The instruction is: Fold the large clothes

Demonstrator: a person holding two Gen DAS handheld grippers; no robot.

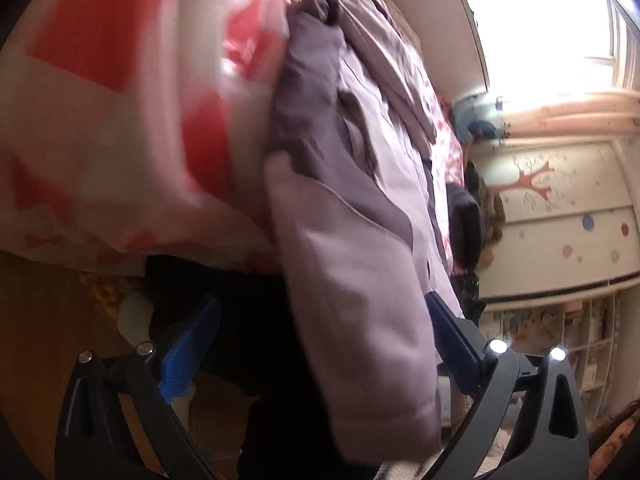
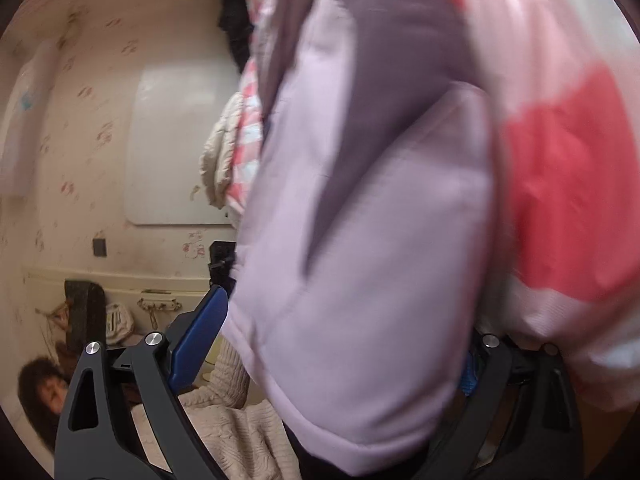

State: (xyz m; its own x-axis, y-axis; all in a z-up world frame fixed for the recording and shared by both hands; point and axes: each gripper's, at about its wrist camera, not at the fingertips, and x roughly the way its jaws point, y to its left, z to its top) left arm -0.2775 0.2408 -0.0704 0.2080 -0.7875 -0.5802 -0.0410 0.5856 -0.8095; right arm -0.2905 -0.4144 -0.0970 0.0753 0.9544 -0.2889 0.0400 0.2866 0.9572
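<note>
**Claws wide, padded jacket hanging between the fingers**

Left claw [image 1: 320, 344] first: jaws spread wide, one blue pad off to the left and the other to the right, and the lilac padded jacket [image 1: 360, 280] drops straight down through the gap. No pinch that I can make out; the right-hand pad sits just beside the fabric, perhaps brushing it, the left-hand pad stands apart from it. Beyond the claw, the jacket runs up and away over a bed with a pink-and-white quilt [image 1: 120, 120], which lies to the left of the garment. A bright window [image 1: 540, 20] glares off to the far right. Everything is smeared with motion blur.

Over to the right wrist view: right claw [image 2: 340, 344] is also released, its left blue pad clear of the cloth, its right pad mostly hidden behind the jacket's puffy lilac edge, so contact there I cannot tell. The jacket fills the space directly ahead, a darker mauve panel above the pale one, with the quilt to the right of it.

Handling call: this looks soft, quilted and bulky rather than heavy, with a smooth shell likely to slide out of a shallow nip. It will flop, not hold a crease. Best bet is a deep bite on a stitched hem or cuff edge, one claw at each corner, so the thick filling bunches behind the pads.
</note>
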